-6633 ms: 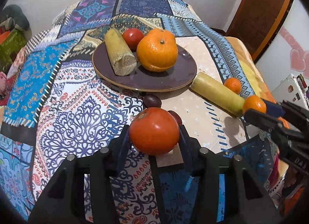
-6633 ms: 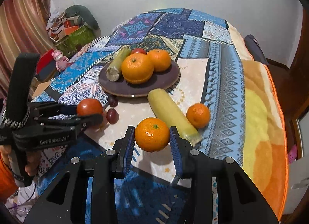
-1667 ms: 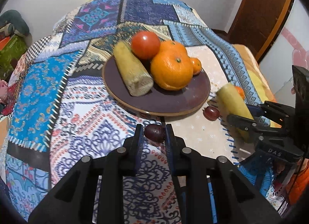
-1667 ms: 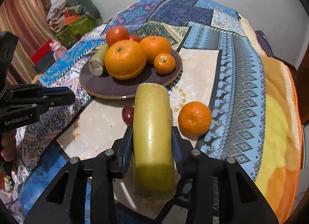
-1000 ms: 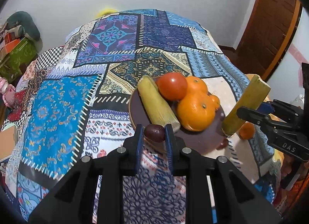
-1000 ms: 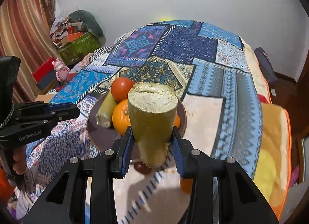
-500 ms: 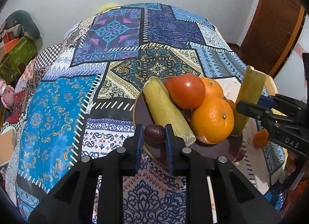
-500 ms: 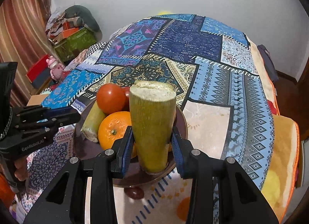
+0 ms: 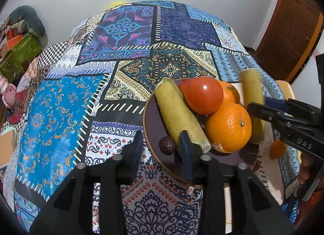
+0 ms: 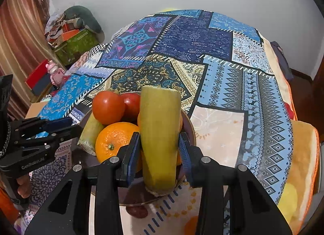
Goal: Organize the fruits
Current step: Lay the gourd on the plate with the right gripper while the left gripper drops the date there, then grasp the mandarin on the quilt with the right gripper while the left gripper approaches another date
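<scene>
The right tool point(image 10: 160, 152) is clamped on a yellow-green sugarcane piece point(image 10: 160, 133), which stands nearly upright between its blue-padded fingers point(image 10: 132, 154), its cut lower end low over the near edge of the dark plate point(image 10: 189, 125). In the left wrist view the same piece point(image 9: 253, 105) shows at the plate's right side, held by the right tool point(image 9: 261, 111).

The left tool point(image 9: 161, 150) has its fingers point(image 9: 136, 152) spread apart and grips nothing. Between them, on the plate's near left part point(image 9: 150, 125), lies a small dark brown wrinkled fruit point(image 9: 167, 145), free of both pads. The right finger crosses in front of the near end of a second sugarcane piece point(image 9: 178, 113) that lies lengthwise on the plate.

Just right of that piece sits a large orange point(image 9: 228, 127), with a red tomato point(image 9: 202, 95) piled on the fruit behind it and a smaller orange point(image 9: 229, 94) beyond. The right wrist view shows a second tomato point(image 10: 131, 103) behind the first.

The plate rests on a patchwork tablecloth point(image 9: 60, 113) covering the table. Off the plate, near its right side, a small orange point(image 9: 278, 149) and a dark red fruit point(image 10: 137, 211) lie on the cloth. A green box point(image 10: 77, 46) sits at the far left of the room.
</scene>
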### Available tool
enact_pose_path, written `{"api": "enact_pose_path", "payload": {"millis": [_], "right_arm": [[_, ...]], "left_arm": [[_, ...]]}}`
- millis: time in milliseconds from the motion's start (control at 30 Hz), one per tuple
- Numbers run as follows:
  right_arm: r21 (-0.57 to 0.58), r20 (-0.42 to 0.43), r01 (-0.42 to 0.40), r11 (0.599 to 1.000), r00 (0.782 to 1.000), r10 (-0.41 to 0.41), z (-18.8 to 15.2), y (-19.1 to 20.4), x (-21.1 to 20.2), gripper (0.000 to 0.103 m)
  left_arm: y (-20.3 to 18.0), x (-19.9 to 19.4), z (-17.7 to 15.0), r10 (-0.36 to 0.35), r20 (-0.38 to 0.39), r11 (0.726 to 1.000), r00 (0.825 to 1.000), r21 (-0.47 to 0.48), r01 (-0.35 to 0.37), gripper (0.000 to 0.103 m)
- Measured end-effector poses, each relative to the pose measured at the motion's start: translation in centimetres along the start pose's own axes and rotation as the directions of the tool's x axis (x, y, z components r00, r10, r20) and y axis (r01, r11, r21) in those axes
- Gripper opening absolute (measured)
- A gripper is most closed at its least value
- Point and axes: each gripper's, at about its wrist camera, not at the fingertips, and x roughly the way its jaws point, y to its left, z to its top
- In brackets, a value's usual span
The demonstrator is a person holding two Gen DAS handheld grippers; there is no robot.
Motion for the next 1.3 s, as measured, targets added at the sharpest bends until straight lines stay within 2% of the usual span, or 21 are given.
{"api": "enact_pose_path", "payload": {"millis": [67, 300, 500, 667, 833, 967, 1200, 1300], "right_arm": [[-0.005, 0.008, 0.003, 1.0, 1.0, -0.003, 0.0, 0.0, -0.2, 0.036], [-0.009, 0.028, 0.007, 1.0, 1.0, -0.007, -0.1, -0.1, -1.6, 0.036], [-0.024, 0.074, 0.038, 0.999, 0.997, -0.036, -0.5, -0.2, -4.7, 0.036], [-0.01, 0.106, 0.048, 0.999, 0.993, -0.047, -1.7, -0.9, -7.3, 0.041], [-0.015, 0.091, 0.095, 0.995, 0.991, -0.094, -3.6, -2.0, -8.3, 0.046], [-0.007, 0.039, 0.116, 0.993, 0.993, -0.116, -5.3, -3.1, -7.7, 0.046], [0.009, -0.048, 0.092, 0.996, 0.995, -0.091, -7.8, -3.6, -5.0, 0.046], [0.013, -0.067, 0.078, 0.997, 0.995, -0.077, -8.3, -3.5, -3.8, 0.046]], "left_arm": [[0.1, -0.3, -0.1, -0.014, 0.005, 1.0, 1.0, -0.005, 0.014, 0.047], [-0.8, -2.1, -0.2, -0.02, 0.033, 1.0, 0.999, 0.024, 0.02, 0.047], [-2.0, -5.5, -0.8, -0.016, 0.098, 0.997, 0.995, 0.076, 0.009, 0.053], [-3.3, -7.9, -2.5, -0.034, 0.12, 0.993, 0.992, 0.112, 0.021, 0.058], [-4.3, -8.3, -4.3, -0.049, 0.089, 0.992, 0.995, 0.119, 0.038, 0.059], [-5.1, -7.1, -5.4, -0.05, 0.048, 0.992, 0.998, 0.118, 0.044, 0.059], [-6.9, -4.4, -6.4, -0.092, -0.028, 0.99, 0.995, 0.109, 0.094, 0.059], [-7.9, -3.5, -6.6, -0.101, -0.049, 0.987, 0.994, 0.119, 0.106, 0.055]]}}
